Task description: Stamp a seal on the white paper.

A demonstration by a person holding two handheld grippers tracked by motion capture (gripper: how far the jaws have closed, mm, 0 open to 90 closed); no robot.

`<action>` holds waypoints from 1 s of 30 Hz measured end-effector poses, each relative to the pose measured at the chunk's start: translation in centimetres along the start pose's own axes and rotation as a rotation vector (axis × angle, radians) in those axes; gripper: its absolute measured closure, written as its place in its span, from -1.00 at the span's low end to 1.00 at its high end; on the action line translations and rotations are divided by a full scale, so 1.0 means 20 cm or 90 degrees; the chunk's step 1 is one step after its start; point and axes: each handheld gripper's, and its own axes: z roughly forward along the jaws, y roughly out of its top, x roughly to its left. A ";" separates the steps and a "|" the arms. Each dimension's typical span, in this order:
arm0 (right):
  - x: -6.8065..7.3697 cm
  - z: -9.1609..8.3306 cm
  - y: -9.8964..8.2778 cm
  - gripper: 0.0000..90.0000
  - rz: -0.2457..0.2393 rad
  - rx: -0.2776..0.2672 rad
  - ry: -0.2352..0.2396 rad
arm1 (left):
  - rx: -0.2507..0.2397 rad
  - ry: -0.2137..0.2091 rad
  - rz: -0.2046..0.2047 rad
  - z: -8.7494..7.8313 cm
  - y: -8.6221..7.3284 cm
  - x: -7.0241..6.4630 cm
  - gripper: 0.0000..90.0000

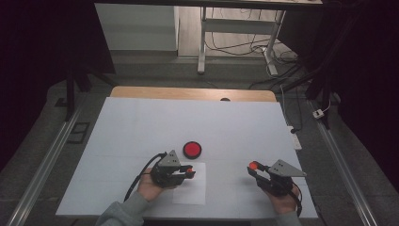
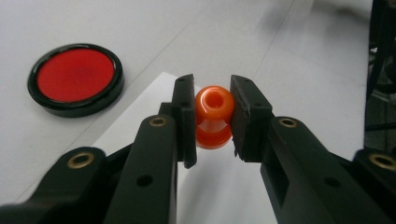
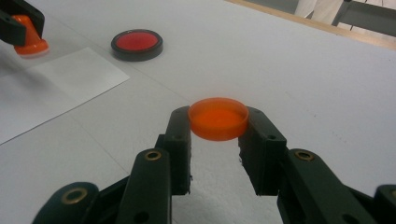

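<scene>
Two claws held low and level: left claw (image 2: 212, 119) clamps an orange stamp (image 2: 214, 116), right claw (image 3: 218, 128) an orange lid (image 3: 218, 118).

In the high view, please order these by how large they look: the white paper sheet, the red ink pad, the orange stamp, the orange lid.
1. white paper sheet
2. red ink pad
3. orange lid and orange stamp: both look tiny there and are partly hidden by the tools, so I cannot rank them.

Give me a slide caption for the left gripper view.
Left gripper clamps an orange stamp above white paper, red ink pad beyond.
</scene>
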 end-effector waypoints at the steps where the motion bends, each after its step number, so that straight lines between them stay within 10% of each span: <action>1: 0.00 0.00 0.00 0.43 0.000 0.000 0.000 | 0.005 0.000 0.004 0.00 0.00 0.00 0.62; 30: 0.00 0.00 0.00 0.43 0.000 0.001 0.000 | 0.054 0.015 0.005 0.09 -0.04 0.01 0.61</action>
